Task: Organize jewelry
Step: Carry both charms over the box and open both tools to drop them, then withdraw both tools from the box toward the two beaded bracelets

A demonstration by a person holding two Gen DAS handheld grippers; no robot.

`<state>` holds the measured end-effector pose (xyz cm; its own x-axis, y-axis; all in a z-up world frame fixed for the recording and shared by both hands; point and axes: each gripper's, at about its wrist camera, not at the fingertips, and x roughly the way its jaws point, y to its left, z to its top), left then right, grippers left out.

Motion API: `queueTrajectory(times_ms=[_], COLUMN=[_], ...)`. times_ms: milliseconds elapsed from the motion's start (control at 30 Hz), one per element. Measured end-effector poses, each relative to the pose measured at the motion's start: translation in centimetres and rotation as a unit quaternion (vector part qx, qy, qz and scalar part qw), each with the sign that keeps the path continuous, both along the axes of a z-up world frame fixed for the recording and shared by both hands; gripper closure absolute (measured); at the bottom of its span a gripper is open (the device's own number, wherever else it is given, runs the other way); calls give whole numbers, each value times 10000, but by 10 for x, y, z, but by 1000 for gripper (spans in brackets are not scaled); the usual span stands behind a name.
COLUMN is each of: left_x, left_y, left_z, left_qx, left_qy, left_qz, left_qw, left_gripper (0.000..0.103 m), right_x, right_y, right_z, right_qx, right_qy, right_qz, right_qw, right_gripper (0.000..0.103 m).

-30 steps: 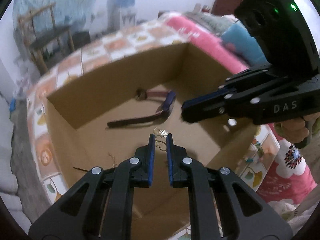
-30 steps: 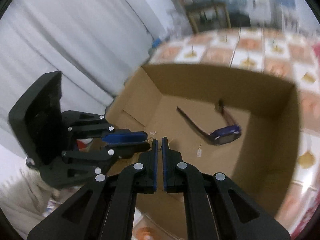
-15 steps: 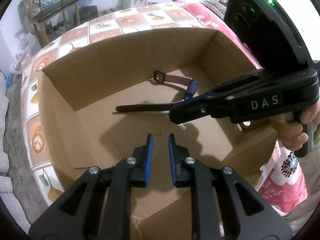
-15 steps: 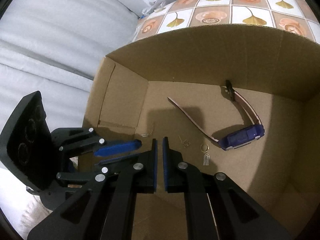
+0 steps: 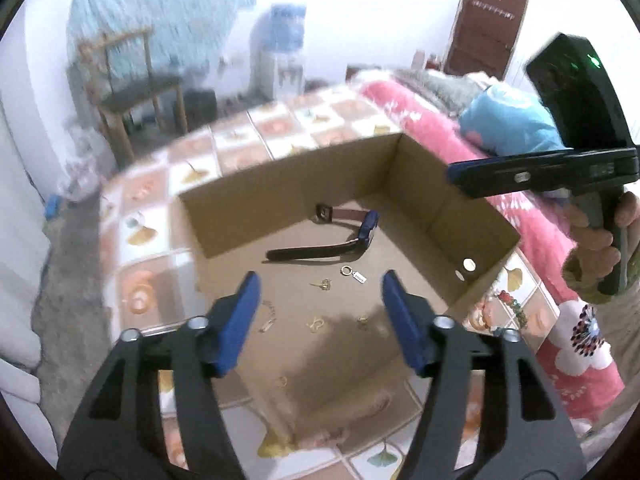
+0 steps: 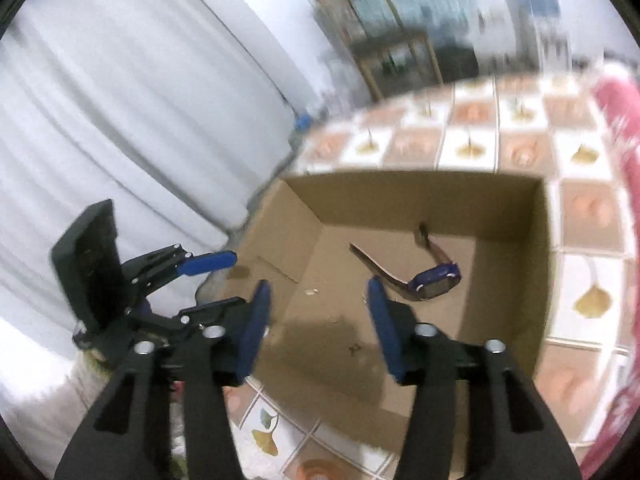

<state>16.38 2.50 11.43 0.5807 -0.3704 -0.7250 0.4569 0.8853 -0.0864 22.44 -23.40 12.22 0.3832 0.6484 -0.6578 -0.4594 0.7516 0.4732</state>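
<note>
An open cardboard box [image 5: 288,184] [image 6: 400,196] stands on a tiled cloth. On its floor lie a blue watch with a brown strap [image 5: 360,234] [image 6: 436,280], a gold ring with a tag [image 5: 347,270] and several small gold earrings [image 5: 322,284]. My left gripper [image 5: 320,300] is open and empty above the box's near side; it also shows in the right wrist view [image 6: 224,280]. My right gripper [image 6: 318,304] is open and empty above the box, and shows at the right in the left wrist view [image 5: 460,178].
A beaded bracelet [image 5: 504,300] lies on the cloth outside the box's right wall. A pink blanket [image 5: 440,120] lies right of the box. White cushions [image 6: 120,120] stand at the left. A wooden chair [image 5: 132,92] and a water dispenser [image 5: 280,48] stand behind.
Both grippers have opened wide and lifted back from the box. The small gold earring the left gripper held a second ago now lies on the box floor.
</note>
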Motion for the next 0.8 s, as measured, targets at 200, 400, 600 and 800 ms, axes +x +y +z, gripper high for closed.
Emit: queueTrajectory(times_ms=[200,400,600,800], left_x=[-69,-102,-110,-116], left_y=[32,51,34,1], left_z=[-8,-50,-97,-118], left_qx=[-92,-224,9,200], left_qy=[-422,-164,-111,-227], left_qz=[449,975,1217,838], left_qw=[9981,9949,9925,9960], left_gripper=[33,32,32,39], right_x=[-91,-128,-134,-144], right_y=[-20,-25,-12,6], right_z=[-13,-72,-121,-129], right_qx=[-70,298,331,-765], right_qy=[-457,279,1033,699], right_qz=[-304,-732,-1125,-1393], right_qw=[9985,9965,9877,9848], right_gripper=[36,36,36,36])
